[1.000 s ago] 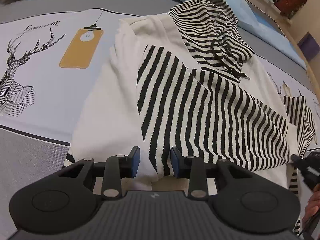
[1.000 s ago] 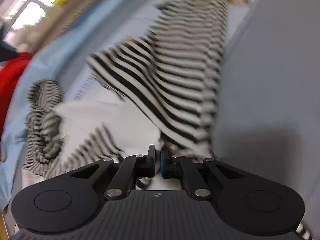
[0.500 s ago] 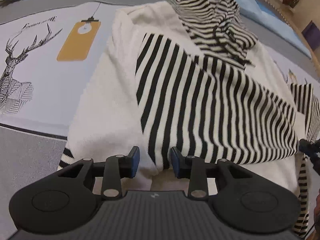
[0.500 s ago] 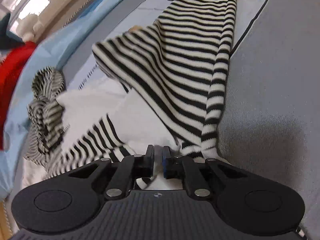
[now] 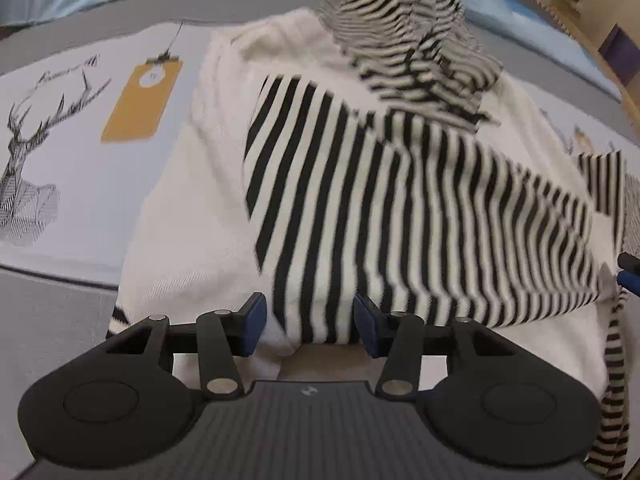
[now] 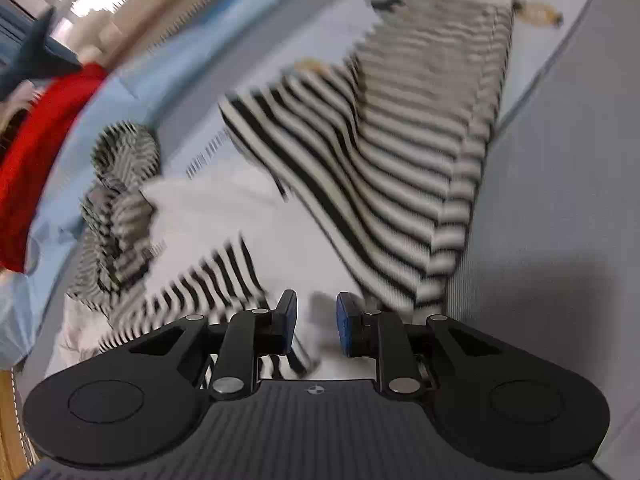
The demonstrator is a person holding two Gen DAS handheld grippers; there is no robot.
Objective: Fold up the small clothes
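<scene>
A white hoodie [image 5: 192, 216] with black-and-white striped sleeves and hood lies flat on the bed [image 5: 72, 184], one striped sleeve [image 5: 400, 216] folded across its body, hood [image 5: 412, 36] bunched at the top.

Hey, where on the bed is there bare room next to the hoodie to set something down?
Bare grey cover lies beside the folded striped sleeve in the right wrist view. In the left wrist view, the printed sheet between the deer drawing and the hoodie is free. Crowded: around the striped hood.
</scene>
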